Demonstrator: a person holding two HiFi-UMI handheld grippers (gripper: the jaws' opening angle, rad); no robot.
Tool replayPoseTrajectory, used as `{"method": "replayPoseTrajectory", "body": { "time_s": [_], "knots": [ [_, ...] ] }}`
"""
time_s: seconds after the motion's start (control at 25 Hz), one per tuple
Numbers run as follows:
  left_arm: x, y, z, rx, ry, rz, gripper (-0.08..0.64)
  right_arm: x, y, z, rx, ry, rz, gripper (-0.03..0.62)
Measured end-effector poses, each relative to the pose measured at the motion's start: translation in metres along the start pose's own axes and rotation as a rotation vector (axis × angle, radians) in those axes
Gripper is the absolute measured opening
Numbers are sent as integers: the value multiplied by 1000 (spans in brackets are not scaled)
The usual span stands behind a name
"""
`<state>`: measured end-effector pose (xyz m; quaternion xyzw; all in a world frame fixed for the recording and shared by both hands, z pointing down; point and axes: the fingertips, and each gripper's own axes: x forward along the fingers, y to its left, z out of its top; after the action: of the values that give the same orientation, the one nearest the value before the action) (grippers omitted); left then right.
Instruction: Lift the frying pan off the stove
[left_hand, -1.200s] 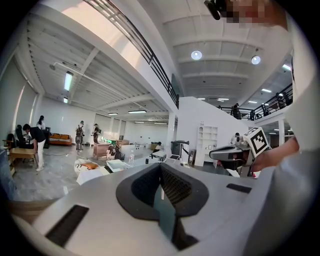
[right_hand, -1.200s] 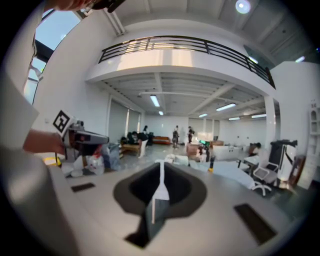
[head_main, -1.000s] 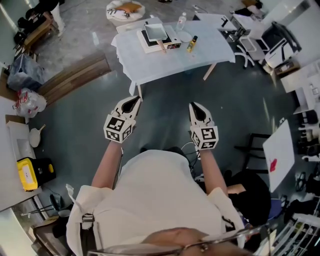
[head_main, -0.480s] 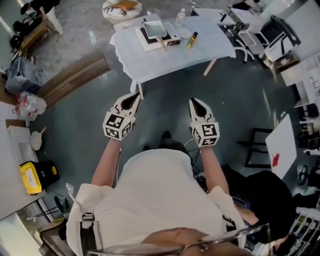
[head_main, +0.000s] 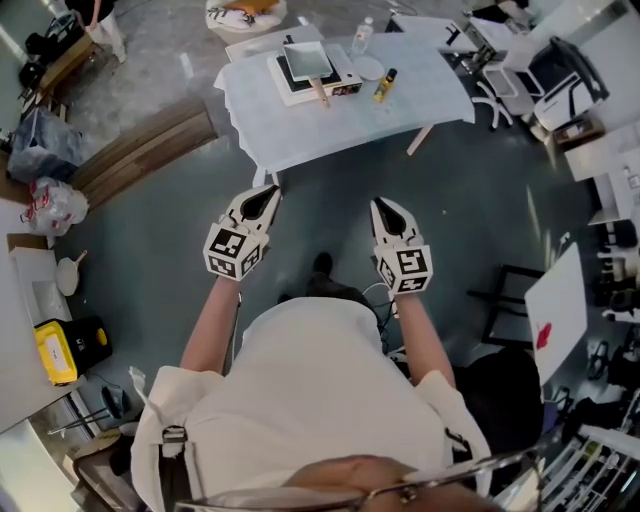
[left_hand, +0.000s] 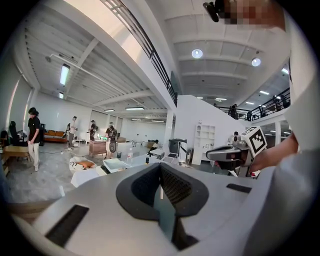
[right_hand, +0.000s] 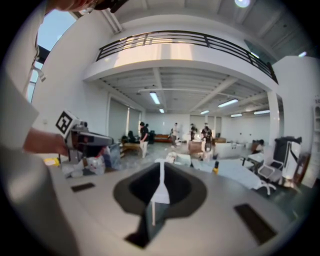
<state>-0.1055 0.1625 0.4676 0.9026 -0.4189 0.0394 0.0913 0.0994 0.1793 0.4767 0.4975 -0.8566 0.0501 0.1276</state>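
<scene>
Left gripper (head_main: 266, 194): we hold it over the floor (head_main: 320, 210), short of the table's (head_main: 350, 125) near edge, jaws pressed together with nothing between them.
Right gripper (head_main: 381, 206): we hold it beside the left one, also short of the near edge, jaws pressed together and empty.
Frying pan (head_main: 308, 60): sits on the stove (head_main: 284, 72), well away from both our grippers.
Stove: at the table's far edge, left of its middle.
Yellow bottle (head_main: 384, 86): just right of the stove.

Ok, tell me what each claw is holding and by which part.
Nothing. The left claw and the right claw are both shut and empty, well short of the frying pan on the stove.
</scene>
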Motion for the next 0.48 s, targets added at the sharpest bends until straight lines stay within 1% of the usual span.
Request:
{"method": "replayPoseTrajectory", "body": {
  "time_s": [0.32, 0.48],
  "knots": [
    [54, 22, 4, -19, 1, 49, 29, 48, -46, 3, 3, 10, 53, 41],
    [79, 33, 8, -45, -1, 81, 29, 73, -72, 8, 7, 0, 75, 41]
  ]
}}
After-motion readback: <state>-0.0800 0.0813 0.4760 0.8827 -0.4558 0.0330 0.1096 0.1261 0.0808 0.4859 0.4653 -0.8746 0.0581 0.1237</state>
